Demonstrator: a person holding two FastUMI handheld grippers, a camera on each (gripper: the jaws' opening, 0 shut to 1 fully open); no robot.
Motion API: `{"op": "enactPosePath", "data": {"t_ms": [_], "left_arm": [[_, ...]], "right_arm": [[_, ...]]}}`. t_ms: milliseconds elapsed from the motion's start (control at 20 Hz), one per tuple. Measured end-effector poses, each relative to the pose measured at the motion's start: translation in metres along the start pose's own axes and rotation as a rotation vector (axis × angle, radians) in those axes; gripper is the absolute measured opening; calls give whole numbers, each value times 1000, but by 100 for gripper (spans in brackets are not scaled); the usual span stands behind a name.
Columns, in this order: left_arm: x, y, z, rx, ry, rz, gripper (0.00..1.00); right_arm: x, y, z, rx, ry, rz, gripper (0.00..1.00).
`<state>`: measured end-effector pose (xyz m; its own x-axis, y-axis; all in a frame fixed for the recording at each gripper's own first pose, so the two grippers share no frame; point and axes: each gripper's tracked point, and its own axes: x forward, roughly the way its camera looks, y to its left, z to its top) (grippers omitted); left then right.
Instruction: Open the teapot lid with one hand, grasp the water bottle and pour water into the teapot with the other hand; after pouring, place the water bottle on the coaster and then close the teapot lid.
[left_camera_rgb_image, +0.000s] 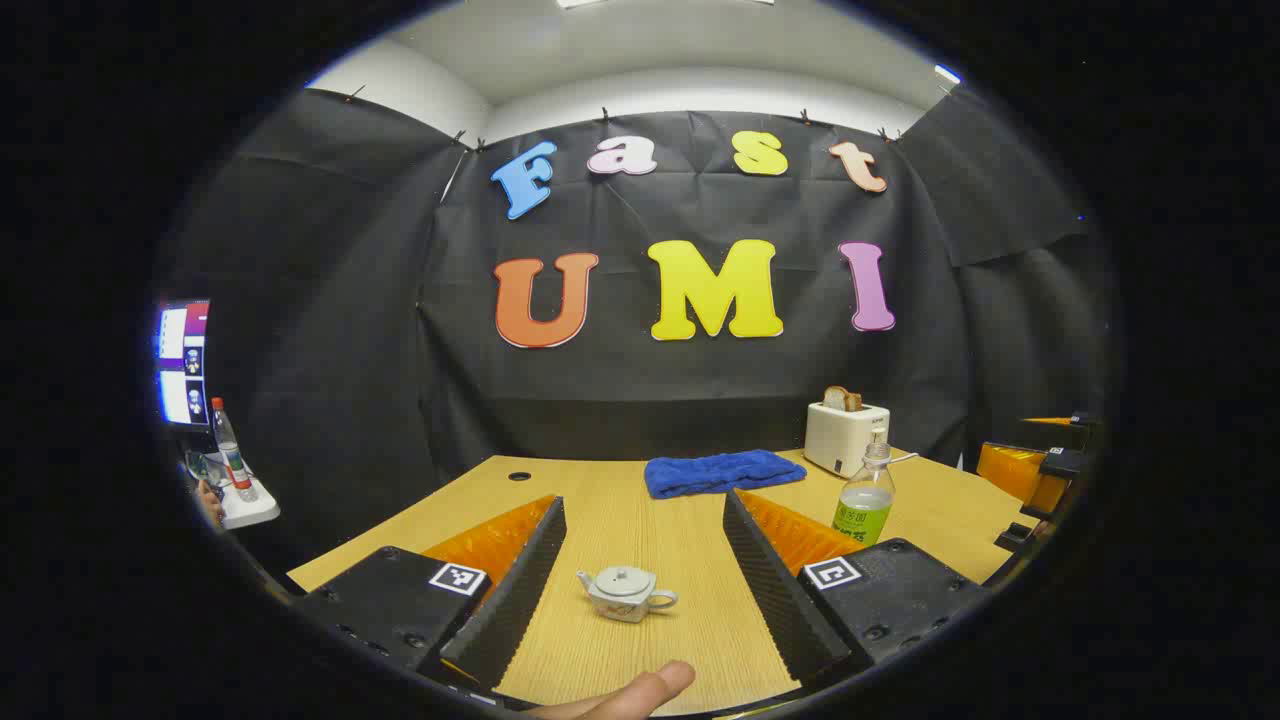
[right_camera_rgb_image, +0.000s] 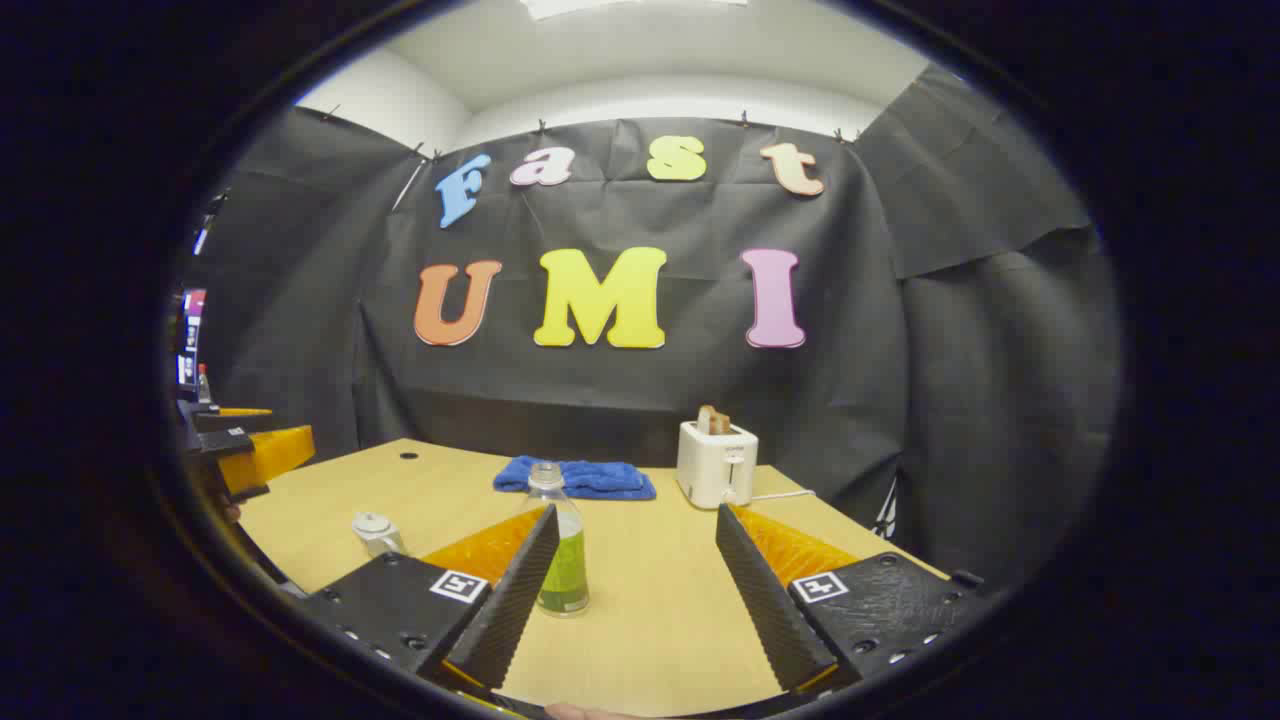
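Nothing done: teapot (left_camera_rgb_image: 622, 592) lid on, water bottle (right_camera_rgb_image: 564, 545) untouched; I hold left gripper (left_camera_rgb_image: 645, 590) and right gripper (right_camera_rgb_image: 633, 590) wide, empty.

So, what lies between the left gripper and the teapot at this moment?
Only bare wooden table. In the left gripper view, the teapot stands with its lid on, ahead of the open left gripper, framed between its fingers, which do not touch it.

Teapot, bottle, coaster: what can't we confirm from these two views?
- Teapot, right gripper view: its lower body is hidden behind that gripper's own finger.
- Water bottle, left gripper view: base hidden behind that gripper's finger.
- Bottle cap: too small to tell.
- Coaster: no place for it can be made out.
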<state>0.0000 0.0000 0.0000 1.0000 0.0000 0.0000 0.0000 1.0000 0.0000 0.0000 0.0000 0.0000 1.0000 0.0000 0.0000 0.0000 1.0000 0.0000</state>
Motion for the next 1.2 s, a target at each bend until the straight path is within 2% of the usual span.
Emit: {"op": "enactPosePath", "data": {"t_ms": [250, 450, 950, 1200], "left_arm": [[10, 7, -11, -19, 36, -6, 99], [15, 23, -20, 3, 61, 43, 99], [29, 15, -57, 2, 100, -8, 99], [50, 11, -84, 12, 146, -15, 99]], "right_arm": [[6, -1, -10, 16, 26, 15, 94], [12, 2, -19, 24, 48, 28, 94], [25, 1, -43, -10, 58, 10, 95], [37, 10, -61, -23, 68, 24, 95]]}}
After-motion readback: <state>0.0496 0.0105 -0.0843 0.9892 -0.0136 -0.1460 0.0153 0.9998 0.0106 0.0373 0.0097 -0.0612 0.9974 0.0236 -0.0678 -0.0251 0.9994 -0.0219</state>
